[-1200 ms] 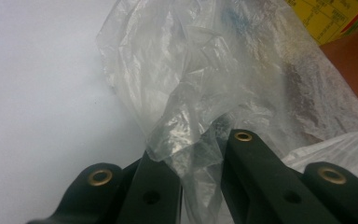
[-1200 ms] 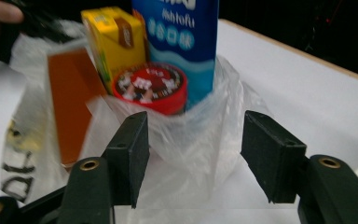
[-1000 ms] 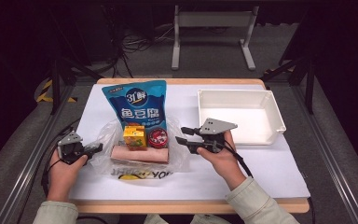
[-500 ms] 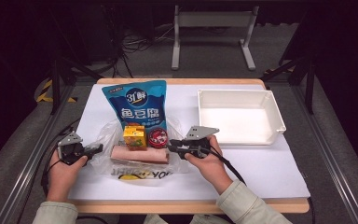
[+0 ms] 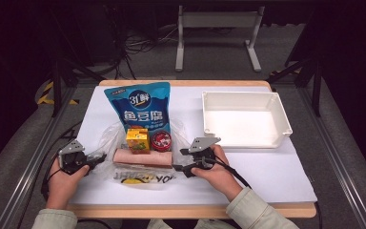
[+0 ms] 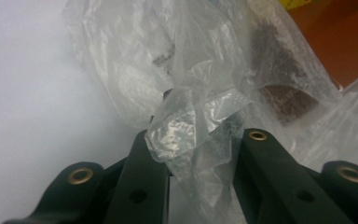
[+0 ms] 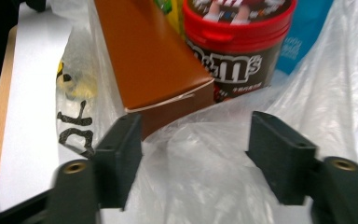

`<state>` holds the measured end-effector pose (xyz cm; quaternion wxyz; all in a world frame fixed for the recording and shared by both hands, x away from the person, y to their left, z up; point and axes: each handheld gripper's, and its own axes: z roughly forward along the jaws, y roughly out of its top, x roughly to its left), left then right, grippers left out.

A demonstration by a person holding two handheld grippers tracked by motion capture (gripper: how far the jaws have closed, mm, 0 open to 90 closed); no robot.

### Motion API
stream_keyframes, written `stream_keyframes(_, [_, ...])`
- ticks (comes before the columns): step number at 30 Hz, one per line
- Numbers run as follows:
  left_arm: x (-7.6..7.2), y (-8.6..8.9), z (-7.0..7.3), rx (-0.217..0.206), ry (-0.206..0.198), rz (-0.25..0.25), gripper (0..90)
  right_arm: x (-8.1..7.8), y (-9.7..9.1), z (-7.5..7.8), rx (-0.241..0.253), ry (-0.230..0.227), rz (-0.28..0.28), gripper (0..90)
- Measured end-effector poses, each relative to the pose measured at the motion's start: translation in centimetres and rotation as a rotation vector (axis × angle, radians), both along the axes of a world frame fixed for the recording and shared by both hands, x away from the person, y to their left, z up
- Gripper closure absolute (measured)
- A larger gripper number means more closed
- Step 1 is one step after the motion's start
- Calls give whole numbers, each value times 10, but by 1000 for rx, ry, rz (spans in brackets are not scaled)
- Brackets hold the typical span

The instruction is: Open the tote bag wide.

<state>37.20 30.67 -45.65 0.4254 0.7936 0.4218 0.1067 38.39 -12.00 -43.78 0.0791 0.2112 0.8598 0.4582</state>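
Observation:
A clear plastic bag [image 5: 108, 138] lies spread on the white table cover, and a blue snack pouch [image 5: 140, 107], a yellow juice carton [image 5: 137, 140], a red-lidded candy tub [image 5: 161, 141] and a long brown box [image 5: 143, 157] sit on its film. My left gripper [image 5: 100, 156] is at the bag's left edge. In the left gripper view a loose bunch of film [image 6: 200, 107] sits between the jaws of the left gripper [image 6: 200, 135], which have just been opening. My right gripper [image 5: 178, 160] is at the bag's right edge. Its jaws have just opened wide over film [image 7: 200, 168], facing the brown box [image 7: 154, 60] and the tub [image 7: 235, 42].
A white tray [image 5: 286, 121] stands at the right back of the table. Printed lettering on the bag [image 5: 138, 177] lies toward the near wooden edge [image 5: 190, 211]. Cables trail from both grippers toward the person's forearms.
The right hand has come down and to the left, up to the bag's right edge, and its jaws now stand wider apart. The left hand has stayed where it was.

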Motion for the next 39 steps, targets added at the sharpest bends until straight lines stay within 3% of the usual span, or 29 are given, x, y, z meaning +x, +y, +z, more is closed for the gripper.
stream_keyframes(4, [-2,-2,0,11,7,-28,748,-2,3,-3,-39,-10,25,284])
stream_keyframes(9, [-5,-6,-1,37,6,-48,696,-6,8,-9,-115,-24,70,174])
stream_keyframes(15, [-7,-7,-1,52,11,-50,720,-7,8,-12,-174,-47,77,214])
stream_keyframes(23, [-12,-5,-2,68,20,-41,731,-8,1,-10,-197,-32,82,437])
stream_keyframes(25, [-13,-4,-2,73,21,-32,739,-9,-2,-8,-204,-26,100,571])
stream_keyframes(30, [-18,3,-1,86,19,-1,795,-10,-7,-5,-225,-27,118,776])
stream_keyframes(39, [-18,6,-2,101,10,63,853,-10,-15,-3,-237,-19,122,843])
